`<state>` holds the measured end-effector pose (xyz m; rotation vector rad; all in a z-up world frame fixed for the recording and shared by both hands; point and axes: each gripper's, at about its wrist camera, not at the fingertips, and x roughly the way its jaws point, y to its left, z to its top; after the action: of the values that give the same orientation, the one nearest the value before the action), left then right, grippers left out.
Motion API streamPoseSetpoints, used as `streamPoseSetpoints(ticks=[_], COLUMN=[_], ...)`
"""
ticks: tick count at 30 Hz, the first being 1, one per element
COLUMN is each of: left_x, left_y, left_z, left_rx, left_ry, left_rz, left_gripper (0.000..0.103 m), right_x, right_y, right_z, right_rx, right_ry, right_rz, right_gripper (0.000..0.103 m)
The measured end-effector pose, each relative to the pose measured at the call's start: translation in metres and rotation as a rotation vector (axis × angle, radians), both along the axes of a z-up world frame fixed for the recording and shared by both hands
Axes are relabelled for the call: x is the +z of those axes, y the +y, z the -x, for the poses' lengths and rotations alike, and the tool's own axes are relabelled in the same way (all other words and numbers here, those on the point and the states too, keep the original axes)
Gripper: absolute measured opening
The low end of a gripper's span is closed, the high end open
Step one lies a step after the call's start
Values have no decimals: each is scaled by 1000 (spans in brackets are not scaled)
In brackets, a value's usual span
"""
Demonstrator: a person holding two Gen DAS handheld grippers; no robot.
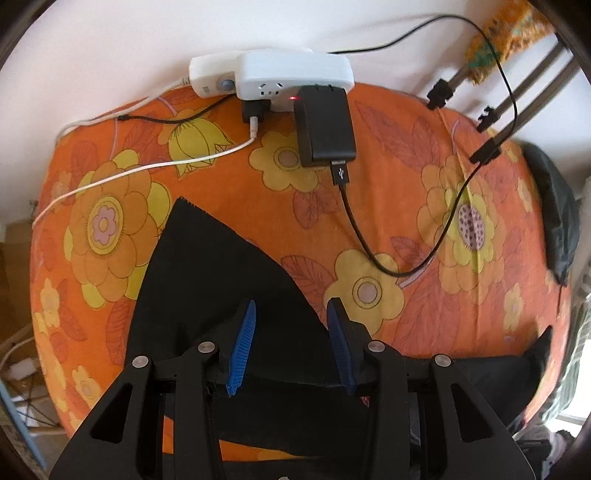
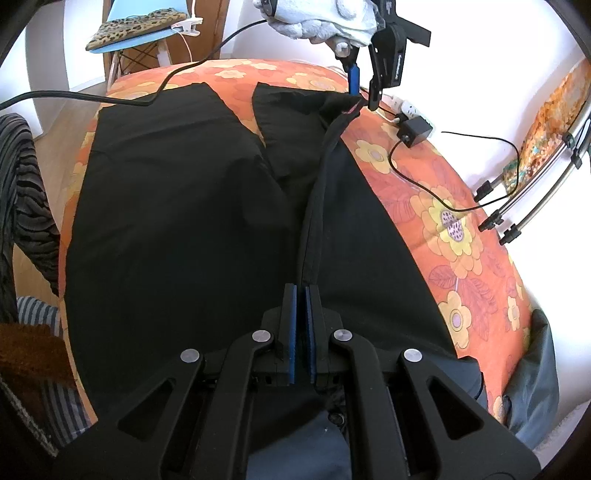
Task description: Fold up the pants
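Observation:
Black pants [image 2: 177, 206] lie spread over the orange flowered table cover [image 2: 461, 229]. My right gripper [image 2: 303, 291] is shut on a raised fold of the pants at their near end, and the fold runs as a taut ridge to the far end. My left gripper [image 2: 364, 94] shows in the right wrist view at the far end of that ridge, touching the cloth. In the left wrist view the left gripper [image 1: 291, 306] is open, with its blue pads [image 1: 242, 343] apart over a pointed corner of the pants [image 1: 207, 266].
A white power strip [image 1: 273, 75] with a black adapter [image 1: 325, 127] and black and white cables sits at the table's far edge. A dark bag [image 1: 554, 214] lies at the right edge. A blue chair [image 2: 140, 26] stands beyond the table.

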<state>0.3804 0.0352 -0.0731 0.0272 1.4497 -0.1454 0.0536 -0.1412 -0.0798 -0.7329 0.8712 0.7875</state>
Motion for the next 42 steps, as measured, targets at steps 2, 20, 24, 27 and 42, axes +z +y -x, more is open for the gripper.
streamPoseSetpoints(ticks=[2, 20, 24, 27, 42], left_x=[-1, 52, 59, 61, 7], left_y=[-6, 57, 62, 48, -59], left_z=[7, 67, 87, 96, 101], left_rx=[-43, 80, 140, 147, -48], left_ry=[-20, -208, -205, -182, -113], left_rz=[-38, 37, 130, 182, -157], left_gripper=[37, 3, 5, 37, 53], right_x=[2, 53, 57, 55, 38], right_y=[0, -6, 3, 17, 44], right_z=[3, 16, 34, 51, 91], right_rx=[4, -65, -55, -22, 84], right_ry=[-11, -88, -91, -83, -92], right_rz=[3, -15, -15, -22, -7], right_gripper=[5, 4, 4, 4, 4])
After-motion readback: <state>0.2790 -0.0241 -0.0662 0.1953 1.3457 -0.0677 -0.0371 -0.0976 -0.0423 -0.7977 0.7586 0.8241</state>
